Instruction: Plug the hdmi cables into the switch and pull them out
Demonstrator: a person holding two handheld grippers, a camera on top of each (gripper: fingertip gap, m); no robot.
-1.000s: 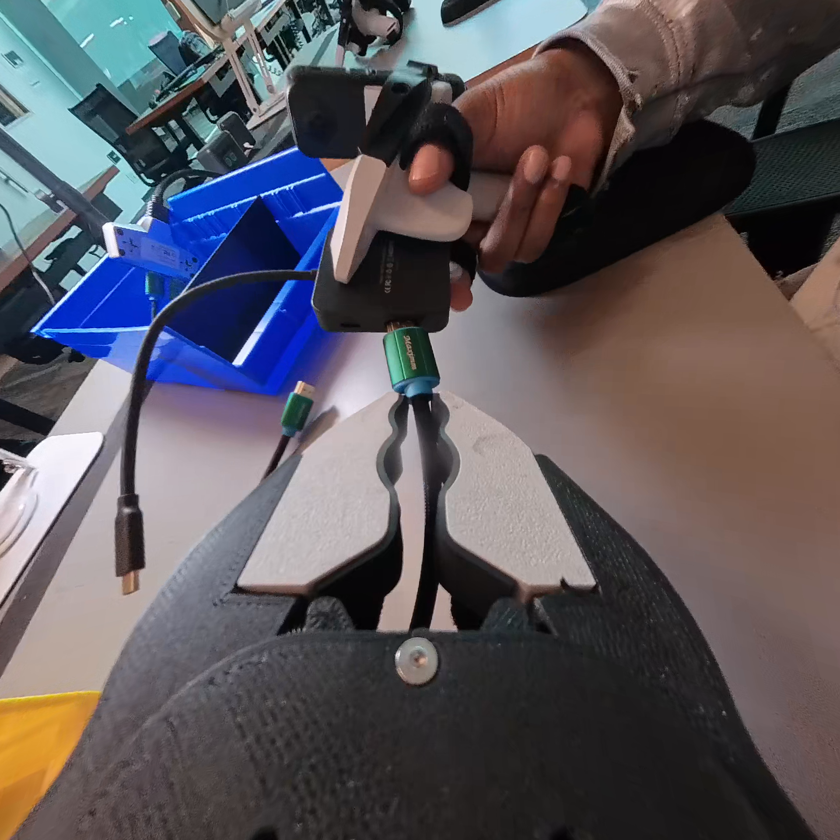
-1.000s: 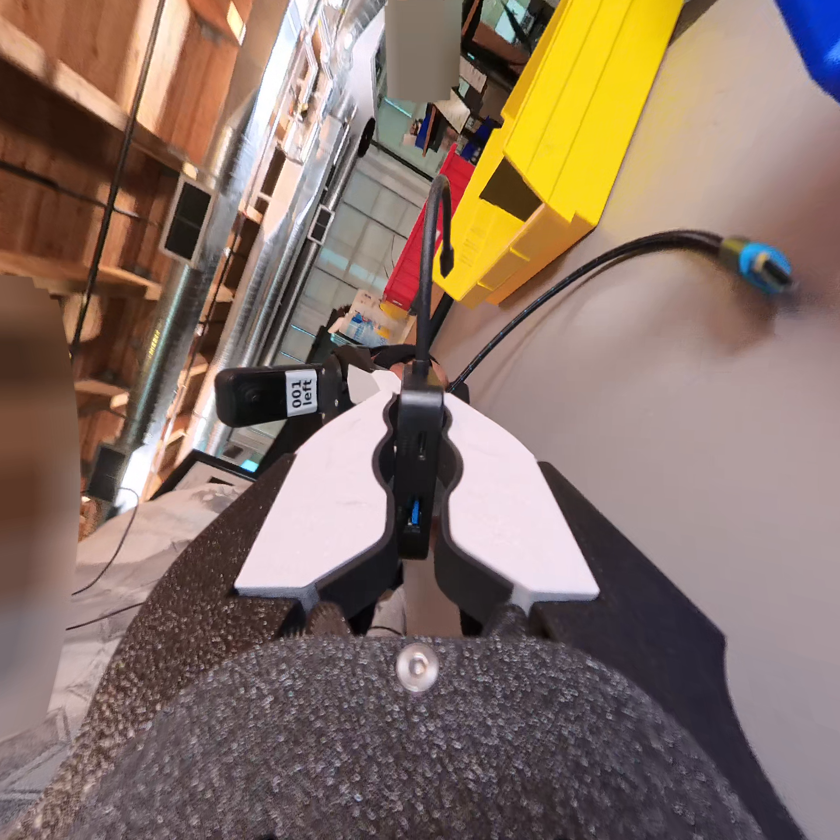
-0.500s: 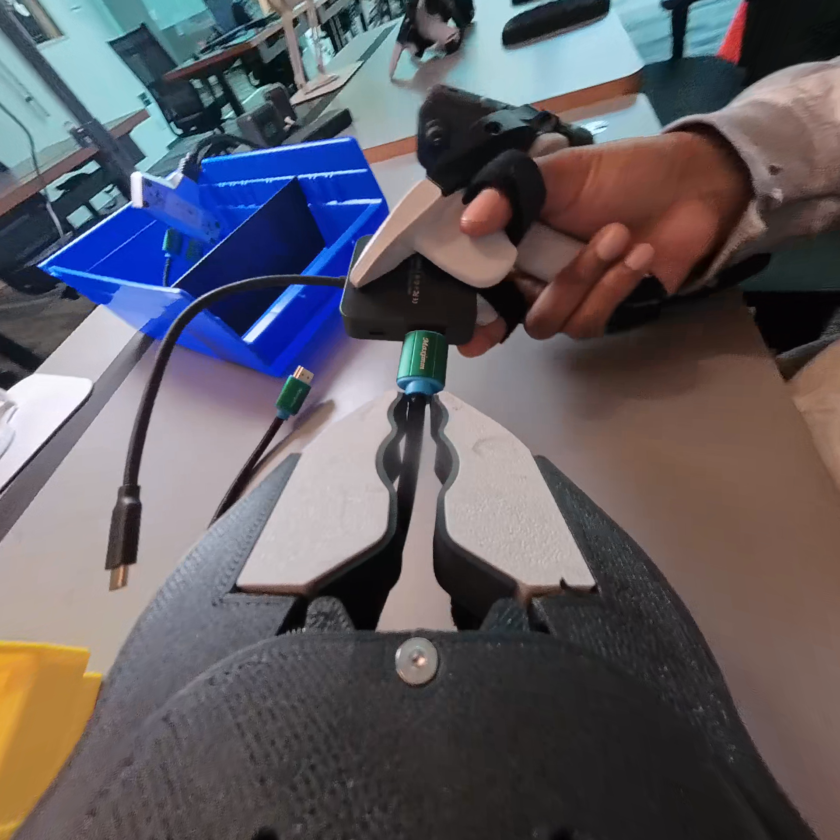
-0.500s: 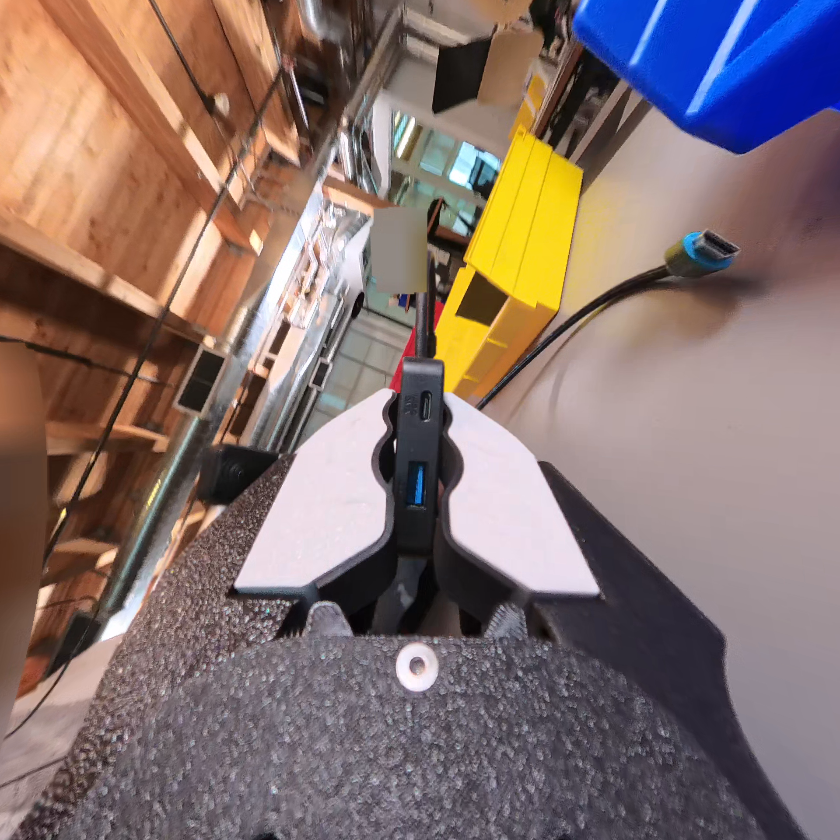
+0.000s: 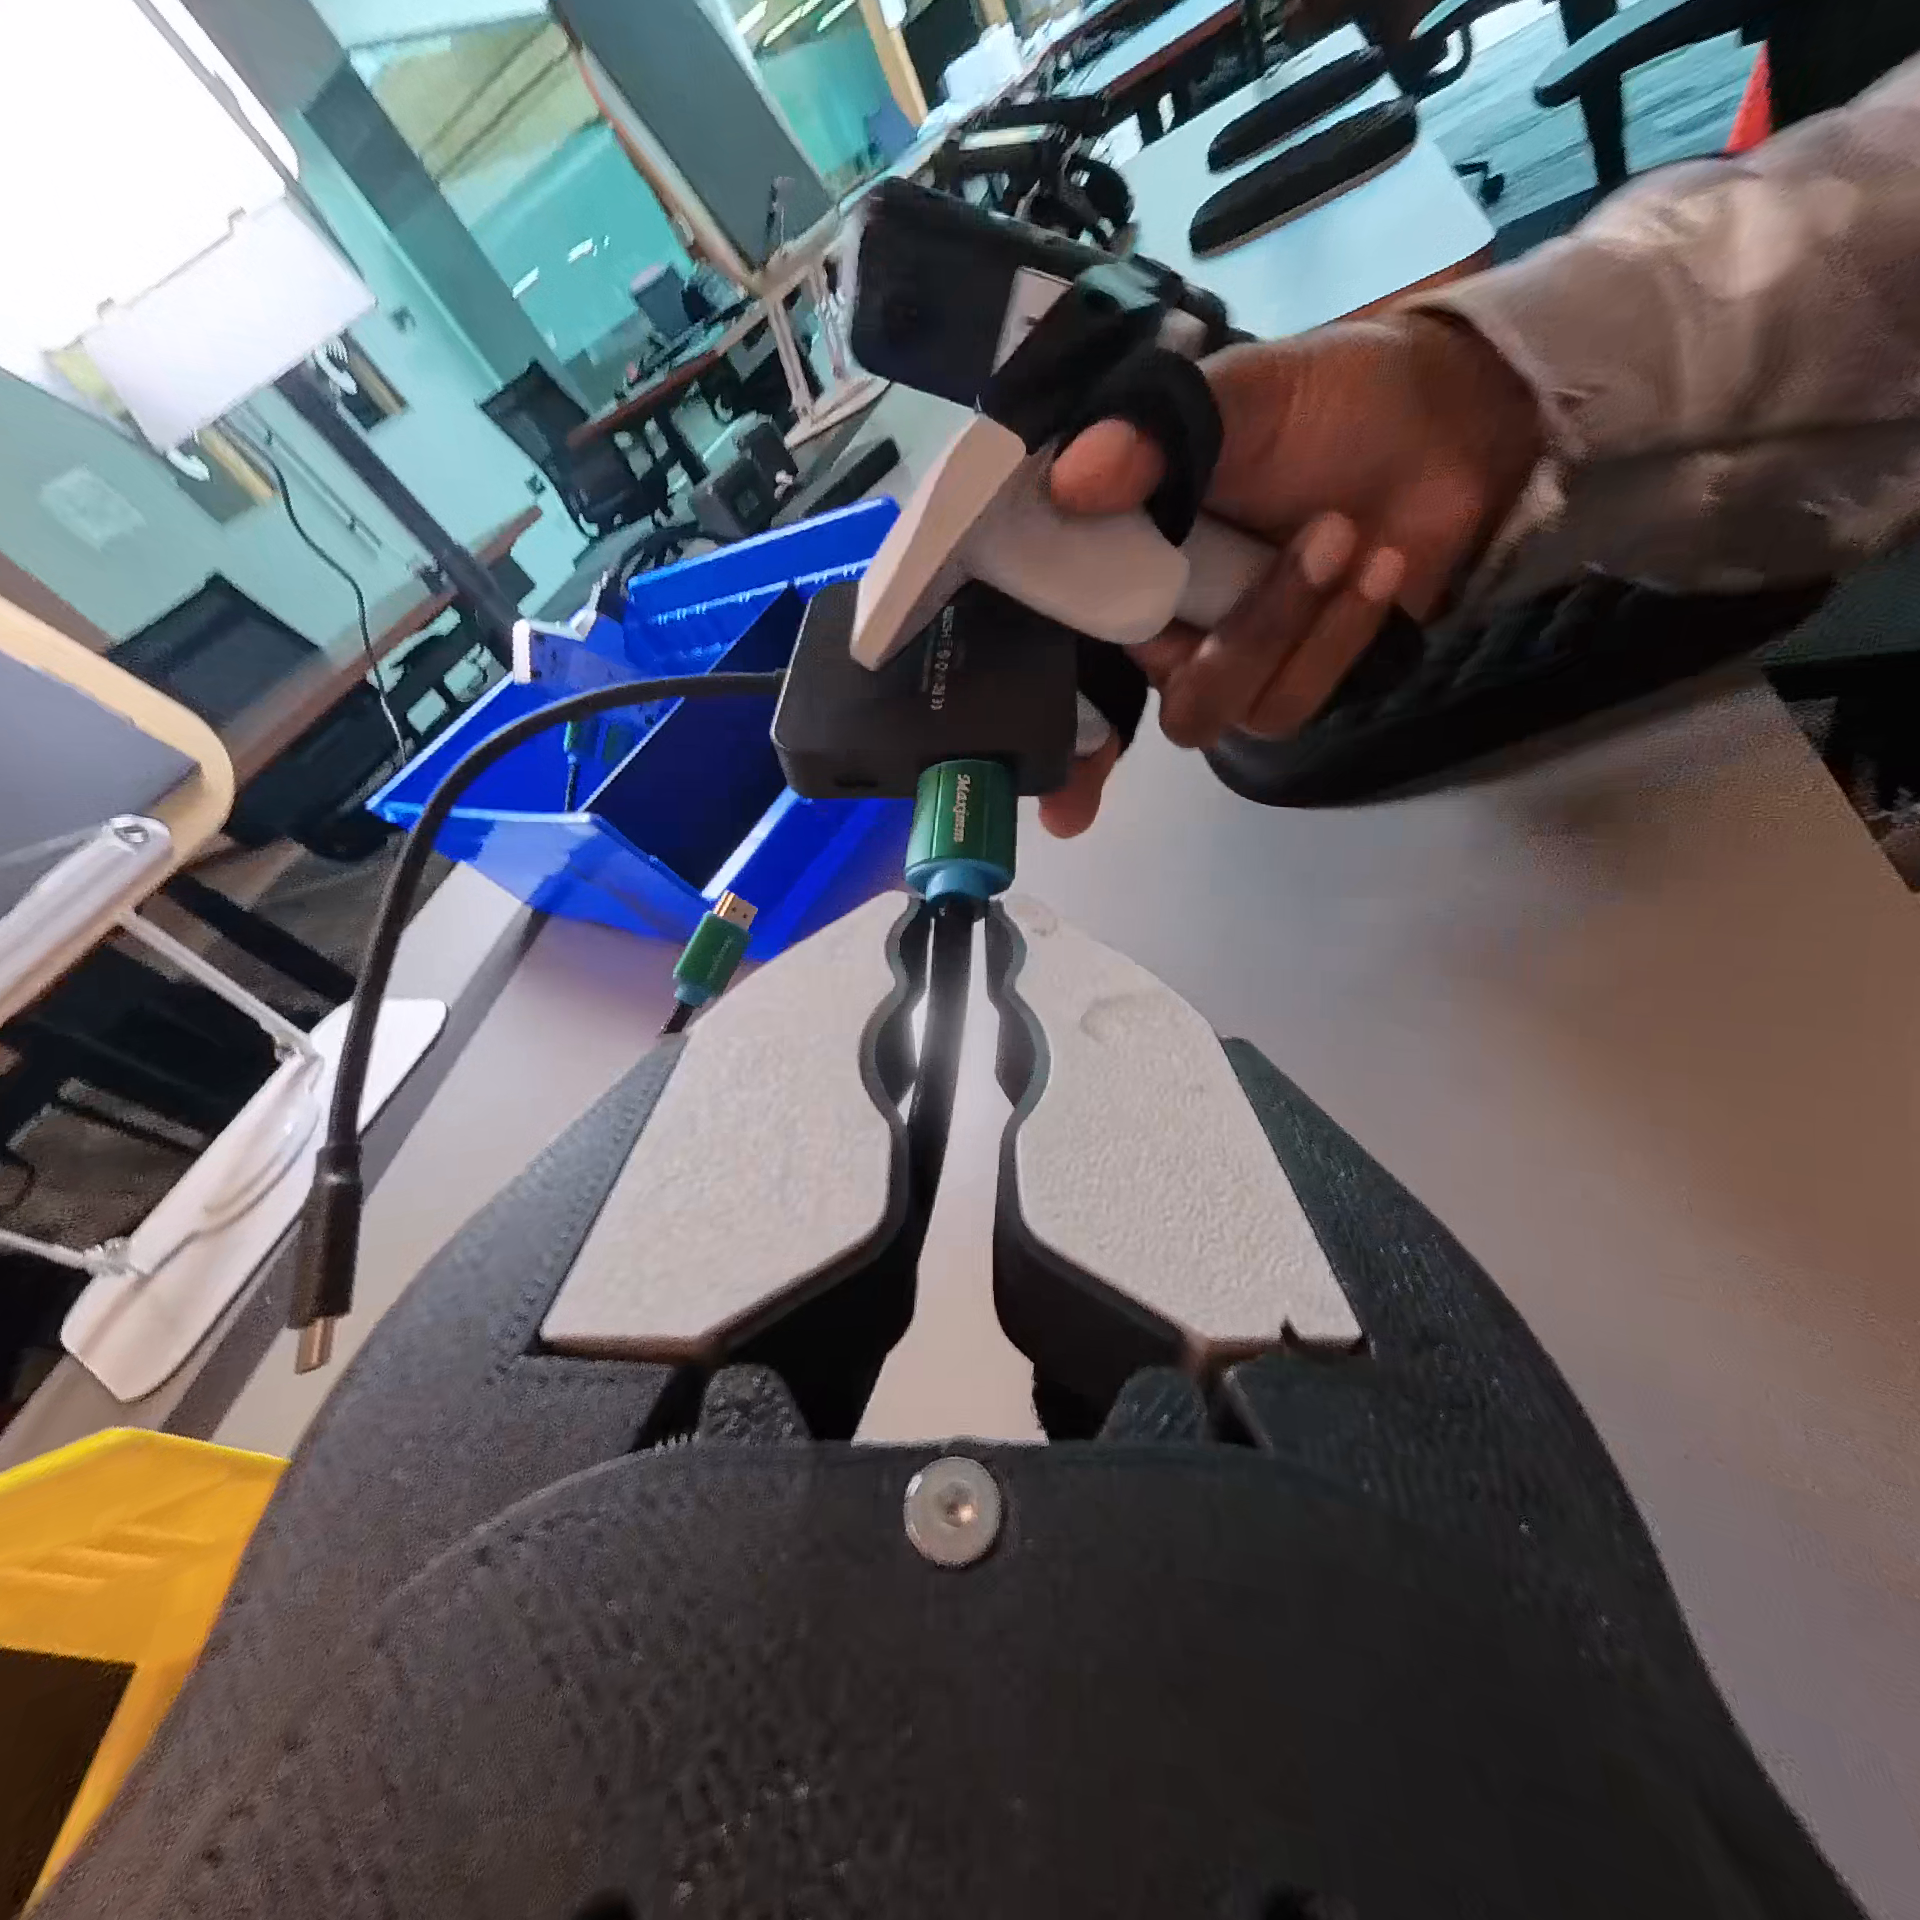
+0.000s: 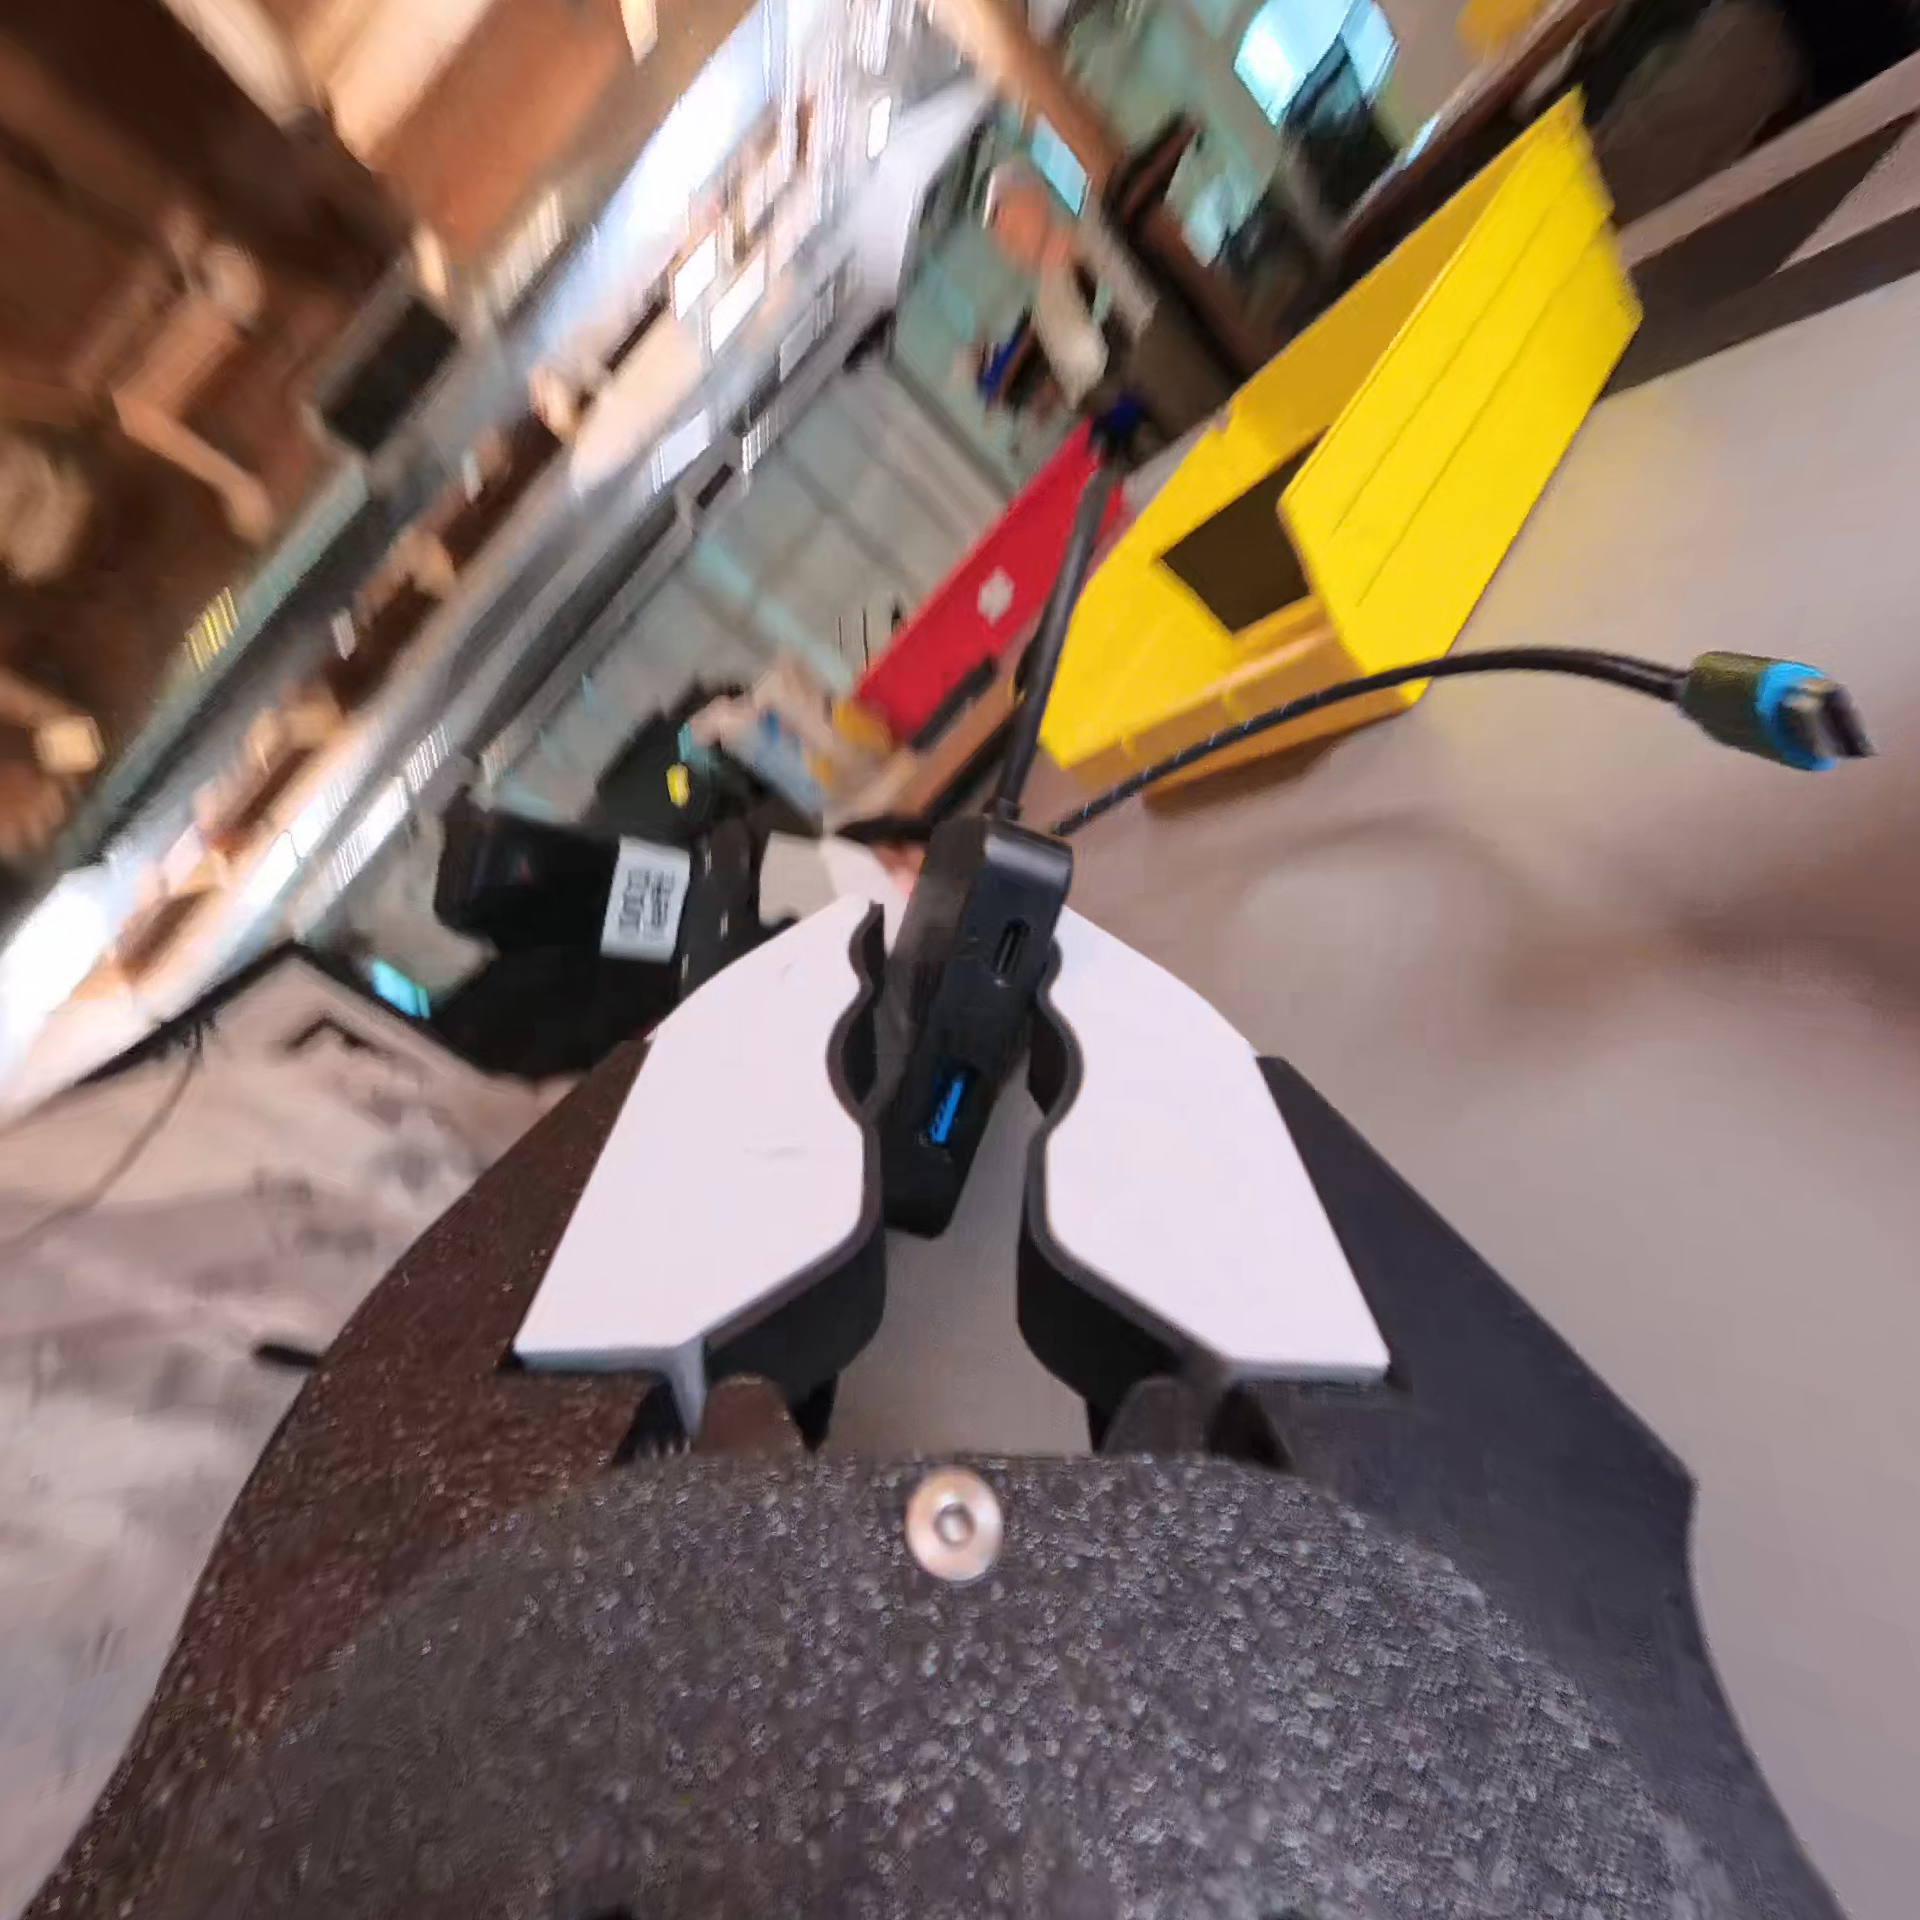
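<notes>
Gripping the black cable just behind its green plug [image 5: 961, 821], the left tongs [image 5: 951, 1023] are nearly closed; plug and cable run straight ahead, seated in the switch [image 5: 925, 712]. Right tongs [image 6: 956, 1049] pinch that switch above the bench [image 5: 1455, 1039]. A spare plug [image 6: 1766, 712] lies farther right, so any pull should go straight back
</notes>
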